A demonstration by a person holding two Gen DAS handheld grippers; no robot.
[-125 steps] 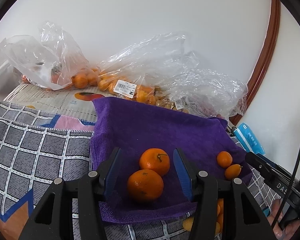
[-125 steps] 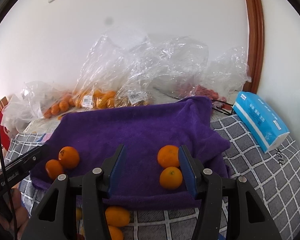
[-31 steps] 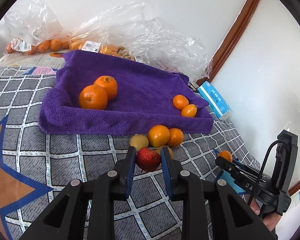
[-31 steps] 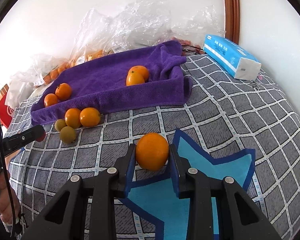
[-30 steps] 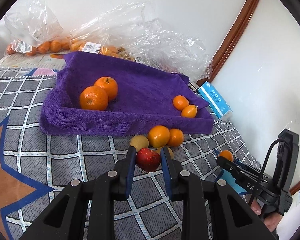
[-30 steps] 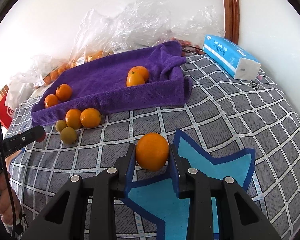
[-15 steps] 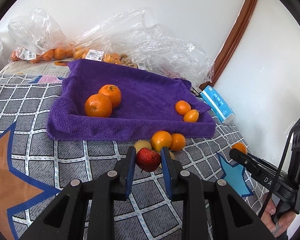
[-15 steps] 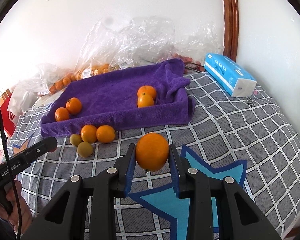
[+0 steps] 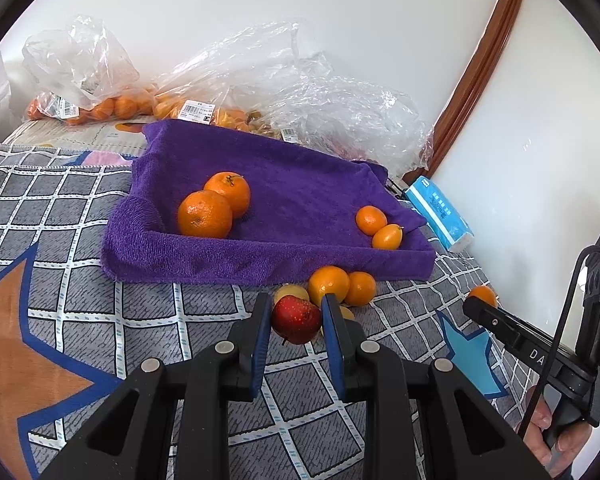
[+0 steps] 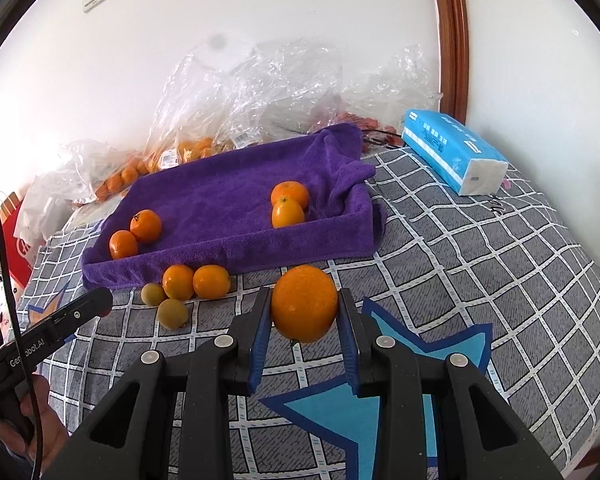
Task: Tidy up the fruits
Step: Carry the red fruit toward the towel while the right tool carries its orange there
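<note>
Left gripper (image 9: pixel 296 318) jaws pinch one red apple (image 9: pixel 296 319); right gripper (image 10: pixel 304 310) jaws pinch one large orange (image 10: pixel 304 303), both held above the checked quilt (image 10: pixel 480 272). Purple terry towel (image 10: pixel 220 200), edges folded up like a tray, holds four oranges in two pairs; four loose fruits (image 10: pixel 188 288) lie just before it, two orange, two small yellowish. Crinkled clear plastic bags (image 10: pixel 268 88) behind hide their fruit count.

You have the towel-lined tray (image 10: pixel 228 256) lying on the checked blanket (image 10: pixel 480 272), with two fruits in its left corner and two toward its right. Just before its front edge sits a cluster of four loose fruits (image 10: pixel 188 286). Behind it lie the plastic bags (image 10: pixel 260 92); to its right, the tissue pack (image 10: pixel 454 150)
</note>
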